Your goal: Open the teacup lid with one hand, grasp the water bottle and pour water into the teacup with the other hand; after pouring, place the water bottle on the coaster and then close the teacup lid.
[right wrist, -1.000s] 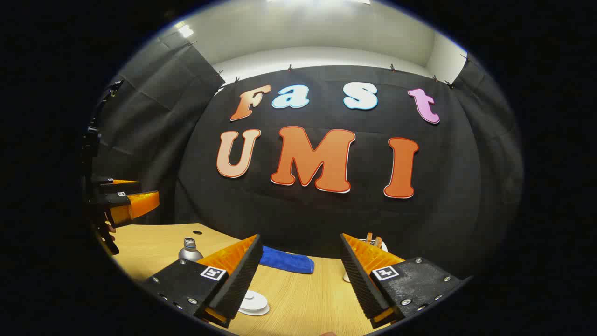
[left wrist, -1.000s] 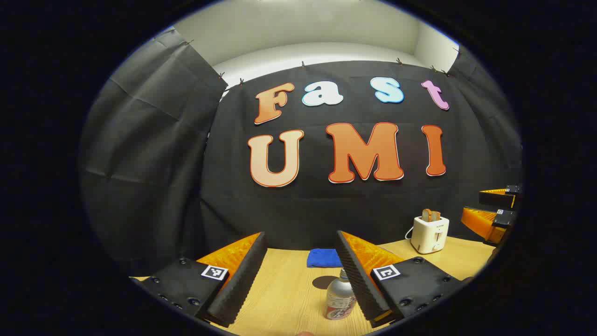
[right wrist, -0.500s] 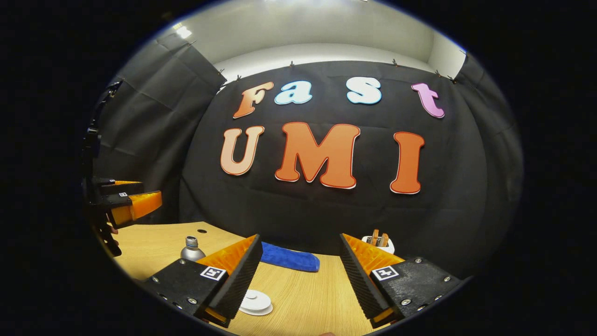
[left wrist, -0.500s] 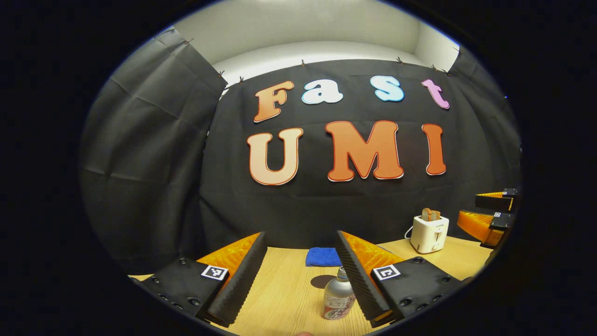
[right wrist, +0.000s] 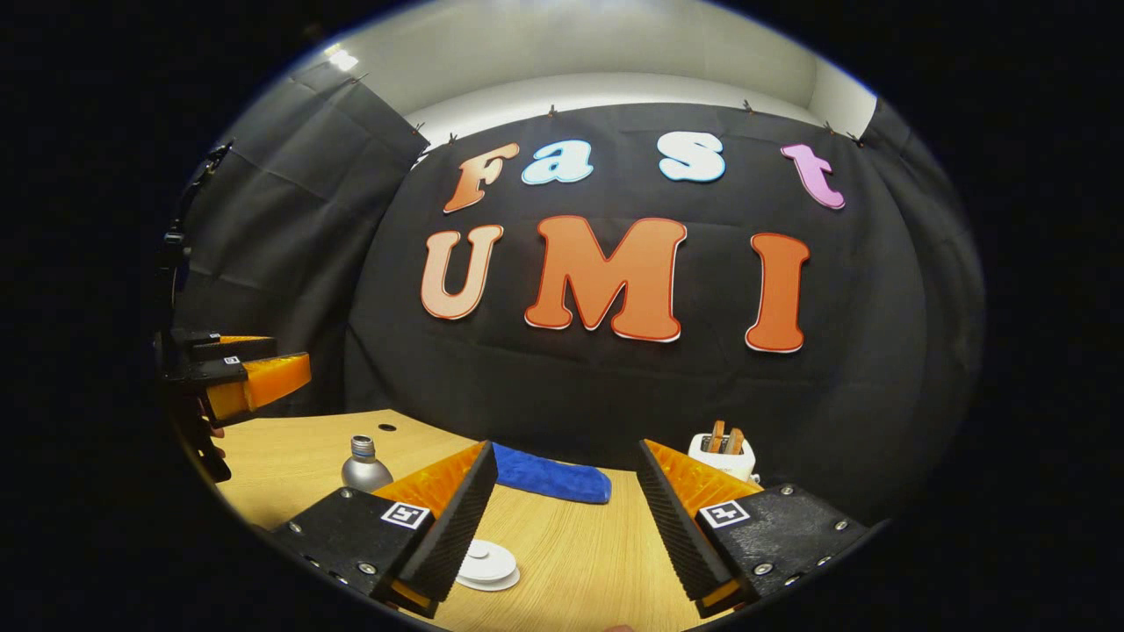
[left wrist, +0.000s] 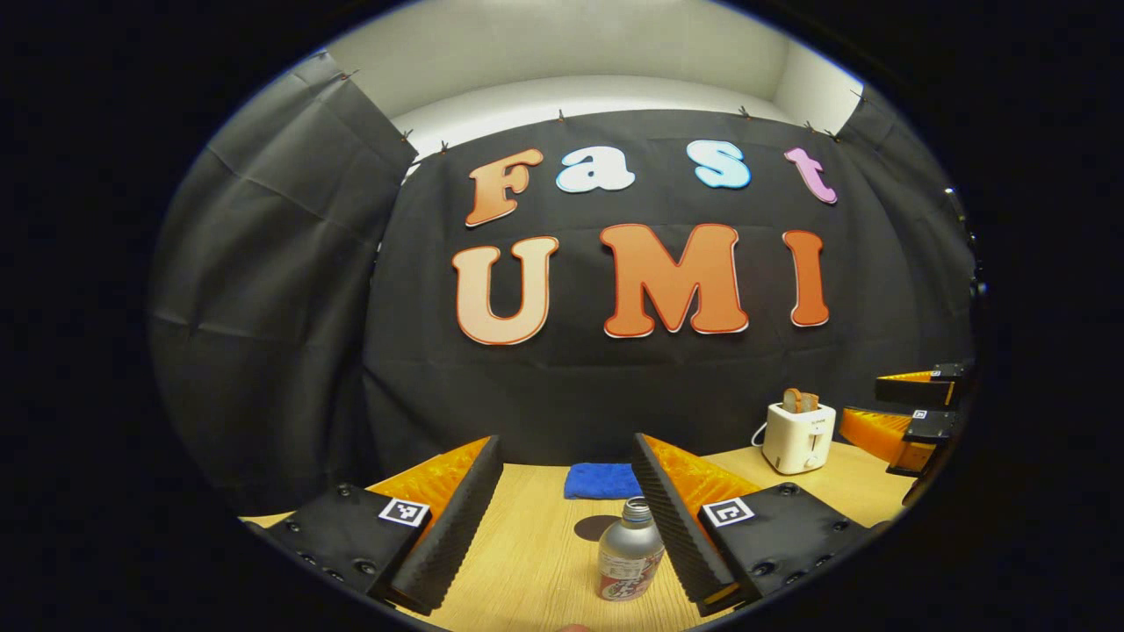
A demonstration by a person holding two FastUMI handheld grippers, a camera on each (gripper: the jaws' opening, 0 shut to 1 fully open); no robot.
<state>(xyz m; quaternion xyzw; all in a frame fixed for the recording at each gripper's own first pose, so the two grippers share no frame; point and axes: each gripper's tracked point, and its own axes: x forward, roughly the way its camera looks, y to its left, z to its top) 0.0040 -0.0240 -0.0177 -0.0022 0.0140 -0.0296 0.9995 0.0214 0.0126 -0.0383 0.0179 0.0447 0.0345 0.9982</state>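
Both grippers had fingers spread, holding nothing. Left gripper (left wrist: 566, 513) hung just short of the water bottle (left wrist: 629, 562), probably lining up a grab; right gripper (right wrist: 566, 518) hovered near the teacup lid (right wrist: 488, 562), right of the bottle.

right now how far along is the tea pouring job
Nothing looks done yet. The silver metal water bottle stands upright on the wooden table, ungrasped, just inside the open left hand-held gripper, near one finger. The round white teacup lid lies low before the open right hand-held gripper, untouched. In hand: both approaches. Left: lifting the lid, pouring, setting the bottle on the dark round coaster, closing.
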